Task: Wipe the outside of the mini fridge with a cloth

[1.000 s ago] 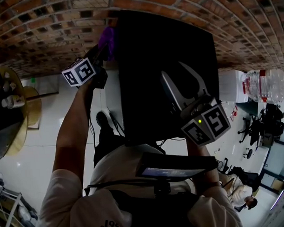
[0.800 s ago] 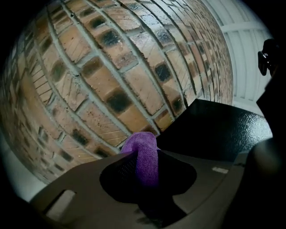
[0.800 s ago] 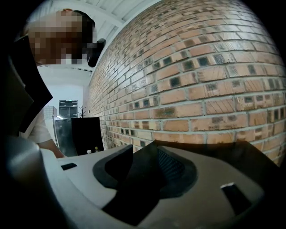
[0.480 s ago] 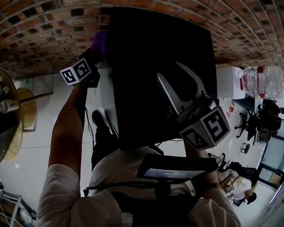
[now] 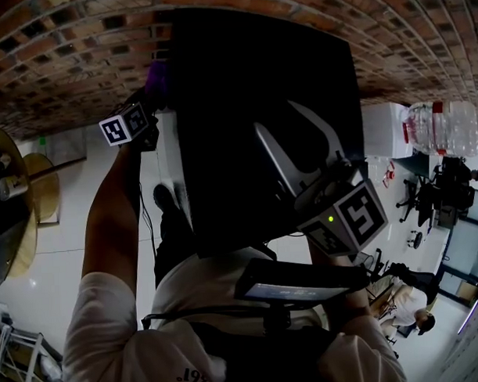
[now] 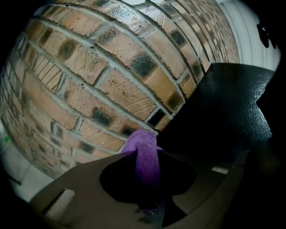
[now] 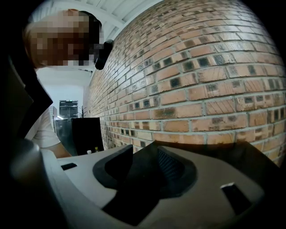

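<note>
Brick wall [image 5: 62, 44], mini fridge [image 5: 243, 84], left tongs [image 6: 147, 154] gripping cloth [image 6: 142, 141]

On my feed the mini fridge [image 5: 259, 107] reads flat black, with a pebbled sheen where the left gripper view catches it. The cloth [image 6: 145, 154] is bright purple. The brick wall [image 6: 89, 67] runs red-brown and tan with pale grey mortar and sooty dark blotches on many bricks (some carry scored diagonal lines). The left marker cube [image 5: 125, 124] and the right marker cube [image 5: 357, 213] are white with black square patterns; a small green light glows on the right one. The right gripper [image 7: 149, 172] is pale grey with black pads. The floor [image 5: 60, 232] is glossy white, and the person's shirt [image 5: 111, 339] is white.
</note>
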`<move>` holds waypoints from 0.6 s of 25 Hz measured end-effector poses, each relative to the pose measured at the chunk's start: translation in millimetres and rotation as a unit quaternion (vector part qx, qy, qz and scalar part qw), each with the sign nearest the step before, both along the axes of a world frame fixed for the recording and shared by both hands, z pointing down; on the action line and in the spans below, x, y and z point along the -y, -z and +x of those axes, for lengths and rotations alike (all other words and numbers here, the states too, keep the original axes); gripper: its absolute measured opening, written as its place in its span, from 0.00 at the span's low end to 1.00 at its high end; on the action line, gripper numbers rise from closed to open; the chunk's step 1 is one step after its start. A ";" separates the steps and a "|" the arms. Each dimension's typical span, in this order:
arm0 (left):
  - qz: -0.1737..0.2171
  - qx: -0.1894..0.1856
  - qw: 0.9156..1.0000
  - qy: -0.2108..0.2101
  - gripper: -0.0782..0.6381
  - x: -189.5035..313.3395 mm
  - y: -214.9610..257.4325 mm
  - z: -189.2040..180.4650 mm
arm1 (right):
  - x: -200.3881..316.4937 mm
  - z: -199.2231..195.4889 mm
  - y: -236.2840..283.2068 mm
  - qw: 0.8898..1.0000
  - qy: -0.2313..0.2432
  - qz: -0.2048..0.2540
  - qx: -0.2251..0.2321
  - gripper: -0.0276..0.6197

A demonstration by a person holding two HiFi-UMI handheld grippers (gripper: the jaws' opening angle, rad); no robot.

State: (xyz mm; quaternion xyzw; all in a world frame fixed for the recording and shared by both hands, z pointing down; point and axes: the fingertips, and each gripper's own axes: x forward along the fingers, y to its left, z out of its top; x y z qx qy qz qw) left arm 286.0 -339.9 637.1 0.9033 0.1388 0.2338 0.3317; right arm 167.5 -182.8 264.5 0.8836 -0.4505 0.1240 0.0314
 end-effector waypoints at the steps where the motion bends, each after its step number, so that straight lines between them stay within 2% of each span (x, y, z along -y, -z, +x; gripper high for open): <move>1: 0.013 0.008 1.000 -0.001 0.26 2.8 -7.1 -1.8 | 0.1 -0.1 -0.1 1.000 0.000 0.000 0.000 0.30; 3: 0.027 0.015 1.000 0.000 0.26 4.9 -9.2 -4.4 | 0.4 -0.3 -0.1 1.000 0.001 0.001 0.000 0.30; 7: 0.025 0.015 1.000 0.012 0.26 11.7 -8.3 -9.8 | -5.5 0.4 -2.7 1.000 -0.001 -0.004 -0.007 0.30; 12: -0.043 -0.063 0.997 0.024 0.26 9.4 65.6 -20.0 | -6.2 2.7 -0.8 1.000 -0.009 0.003 -0.005 0.30; 15: -0.059 -0.107 0.992 0.030 0.26 11.4 115.0 -41.2 | -3.9 3.7 -3.8 1.000 -0.005 -0.004 0.004 0.30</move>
